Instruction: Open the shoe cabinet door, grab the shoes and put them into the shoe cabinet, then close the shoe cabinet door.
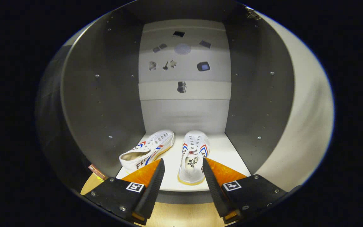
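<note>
On the left, the dark side wall (106, 94) of the shoe cabinet (184, 91) rises, and at its foot the first shoe (148, 149) lies on the white shelf (225, 151), tilted on its side with the toe pointing far and a little to the right. The left finger of the gripper (181, 181) covers a part of its heel, but I cannot tell if it touches it.

In the middle, the second shoe (194, 156) stands upright on its sole, toe to the far wall, its heel at the near edge of the shelf and just between the two fingers. The jaws are released, wide apart, and they grasp nothing.

On the right, the other dark wall and then the pale open door (307, 104) are seen (it stands swung wide).

Both shoes are already inside, so I judge that the placing step is finished or nearly so. The next move calls for drawing the gripper back out of the cabinet, then going to the right to the door and pushing it shut, without dragging the near shoe off the shelf.
</note>
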Demonstrator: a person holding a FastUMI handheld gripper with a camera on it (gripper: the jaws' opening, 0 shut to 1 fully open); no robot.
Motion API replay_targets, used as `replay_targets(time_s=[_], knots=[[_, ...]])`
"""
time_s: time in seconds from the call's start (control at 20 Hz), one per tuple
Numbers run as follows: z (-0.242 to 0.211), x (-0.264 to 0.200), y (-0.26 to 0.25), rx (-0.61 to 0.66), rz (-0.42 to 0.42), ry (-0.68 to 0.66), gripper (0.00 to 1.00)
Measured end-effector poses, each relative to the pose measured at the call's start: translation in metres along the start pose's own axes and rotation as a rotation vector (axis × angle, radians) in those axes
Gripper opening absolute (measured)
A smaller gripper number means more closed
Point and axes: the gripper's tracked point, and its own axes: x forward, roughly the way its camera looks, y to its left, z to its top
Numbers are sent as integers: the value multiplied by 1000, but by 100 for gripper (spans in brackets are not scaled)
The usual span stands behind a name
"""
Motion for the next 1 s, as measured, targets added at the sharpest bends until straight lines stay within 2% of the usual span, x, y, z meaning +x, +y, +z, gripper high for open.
replay_targets(time_s=[0.1,0.25,0.45,0.7,0.9,1.0], knots=[[-6,-40,3,-3,39,-59,79],[-16,-92,-6,-50,20,-128,83],[-26,-159,2,-75,64,-235,87],[-42,-236,-27,-83,78,-253,90],[-45,-293,-36,-75,121,-274,91],[-48,-320,-56,-67,111,-267,91]])
